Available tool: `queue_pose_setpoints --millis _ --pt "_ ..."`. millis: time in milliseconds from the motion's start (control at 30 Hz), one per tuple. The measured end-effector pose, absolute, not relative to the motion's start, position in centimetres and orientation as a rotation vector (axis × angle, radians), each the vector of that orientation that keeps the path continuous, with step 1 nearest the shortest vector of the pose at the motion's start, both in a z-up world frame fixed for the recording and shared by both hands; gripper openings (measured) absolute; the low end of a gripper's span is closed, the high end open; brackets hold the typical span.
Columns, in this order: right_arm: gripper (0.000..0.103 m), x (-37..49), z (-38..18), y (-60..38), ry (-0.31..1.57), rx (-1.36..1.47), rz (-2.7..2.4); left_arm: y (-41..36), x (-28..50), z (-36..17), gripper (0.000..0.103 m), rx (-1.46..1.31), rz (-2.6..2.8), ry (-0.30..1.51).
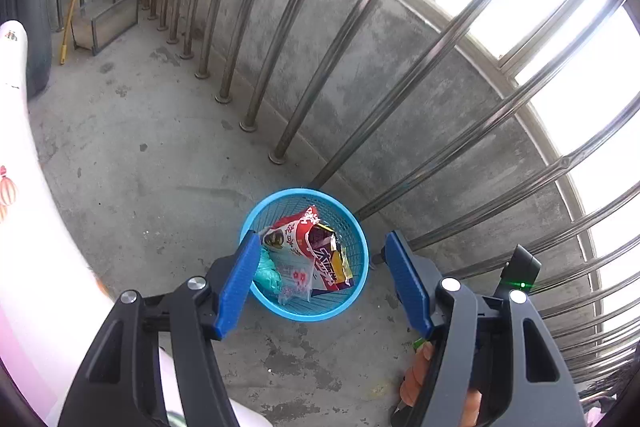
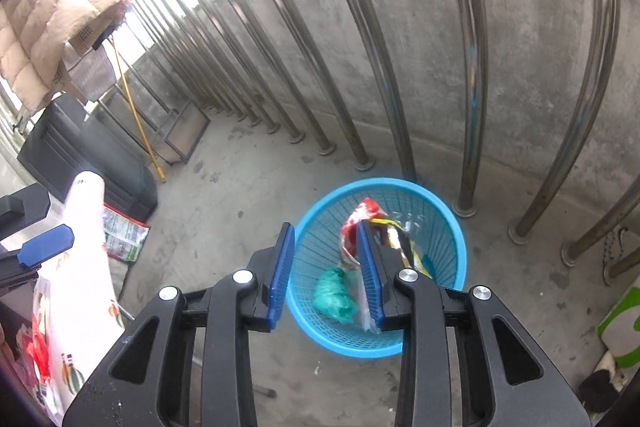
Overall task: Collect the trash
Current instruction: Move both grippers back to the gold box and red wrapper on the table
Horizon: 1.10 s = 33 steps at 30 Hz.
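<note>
A round blue mesh basket [image 1: 362, 267] [image 2: 460, 239] stands on the concrete floor by the railing. Inside lie a red and white snack wrapper [image 1: 294, 227] [image 2: 360, 215], a purple and yellow wrapper [image 1: 330, 259] [image 2: 400, 239] and a crumpled green bag [image 1: 266, 271] [image 2: 334, 295]. My left gripper [image 1: 320, 279] hangs open above the basket, nothing between its blue pads. My right gripper [image 2: 325, 273] is also over the basket, its jaws apart and empty. The left gripper's blue tip [image 2: 44, 251] shows at the left edge of the right wrist view.
Steel railing bars [image 1: 280, 67] [image 2: 360, 67] and a low concrete wall run close behind the basket. A green packet [image 2: 124, 231] lies on the floor beside a black case [image 2: 80, 155]. A white patterned board [image 2: 84, 267] stands at left. A shoe [image 2: 616, 243] sits at right.
</note>
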State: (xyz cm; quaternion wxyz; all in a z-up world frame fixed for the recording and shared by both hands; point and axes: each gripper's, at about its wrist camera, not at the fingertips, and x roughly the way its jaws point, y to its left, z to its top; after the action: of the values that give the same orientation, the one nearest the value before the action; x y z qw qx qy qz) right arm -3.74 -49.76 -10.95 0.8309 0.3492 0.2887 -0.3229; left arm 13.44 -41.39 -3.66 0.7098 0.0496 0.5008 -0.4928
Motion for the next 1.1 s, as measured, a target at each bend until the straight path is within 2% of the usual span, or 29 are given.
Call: queue_pose_setpoints --millis 167,367,567,767,1100 --pt "0.055 -2.2 -7.6 -48.2 0.564 0.711 -0.607 -34.8 12.9 0.7 0.063 0.042 -1.059 0.989" --pt "0.080 0.0 -3.4 -44.9 0.573 0.596 -0.583 -25.2 12.7 4.6 0.071 -0.027 -0.911 0.812" --pt "0.094 3.7 -0.2 -39.1 0.641 0.378 -0.516 -16.3 12.6 6.2 0.077 -0.122 -0.775 0.754" --pt "0.095 6.3 2.2 -32.1 0.670 0.137 -0.416 -8.5 12.8 6.6 0.081 -0.182 -0.639 0.714" --pt "0.095 9.7 1.9 -24.1 0.748 -0.056 -0.328 0.2 13.6 4.6 0.081 -0.276 -0.510 0.716"
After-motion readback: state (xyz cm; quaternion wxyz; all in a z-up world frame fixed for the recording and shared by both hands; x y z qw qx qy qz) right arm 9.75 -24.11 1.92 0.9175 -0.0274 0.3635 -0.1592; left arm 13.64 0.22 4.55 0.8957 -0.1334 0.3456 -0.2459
